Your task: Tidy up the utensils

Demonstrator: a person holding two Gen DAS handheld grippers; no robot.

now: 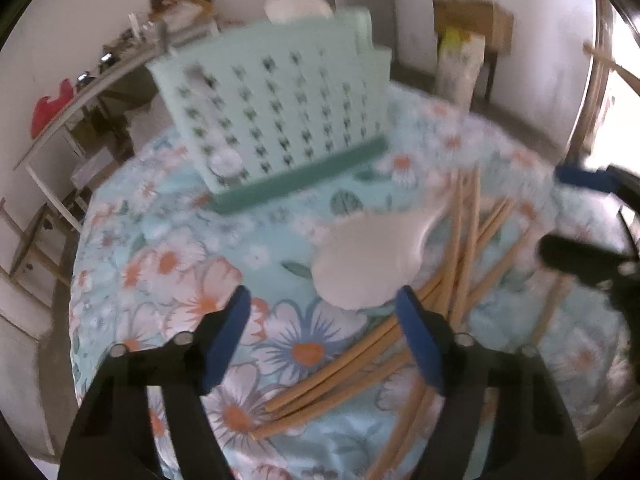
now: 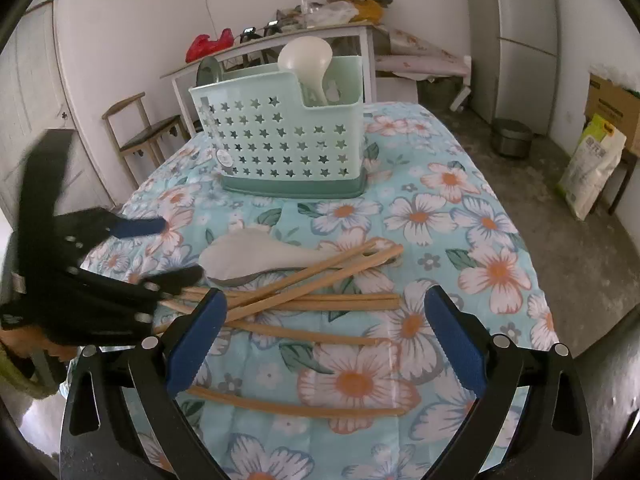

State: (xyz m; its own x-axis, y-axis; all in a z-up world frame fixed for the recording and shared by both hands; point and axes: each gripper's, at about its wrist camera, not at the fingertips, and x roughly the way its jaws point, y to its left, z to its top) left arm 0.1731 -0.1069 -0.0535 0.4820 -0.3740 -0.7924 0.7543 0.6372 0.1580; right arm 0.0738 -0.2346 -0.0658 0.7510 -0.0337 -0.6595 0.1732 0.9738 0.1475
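A mint-green utensil caddy (image 2: 280,140) with star holes stands at the far middle of the table; a white ladle (image 2: 306,60) stands in its rear compartment. It also shows in the left wrist view (image 1: 276,112), blurred. A white spoon (image 2: 256,254) lies on the floral cloth among several wooden chopsticks (image 2: 320,300). In the left wrist view the spoon (image 1: 372,256) lies just beyond my open, empty left gripper (image 1: 324,304), with chopsticks (image 1: 360,364) under its right finger. My right gripper (image 2: 326,308) is open and empty above the chopsticks. The left gripper (image 2: 180,248) reaches in from the left.
The floral tablecloth (image 2: 460,240) covers the table. A wooden chair (image 2: 144,128) and a cluttered side table (image 2: 280,36) stand behind. A fridge (image 2: 524,40), a cardboard box (image 2: 612,100) and a sack (image 2: 592,168) are at the right.
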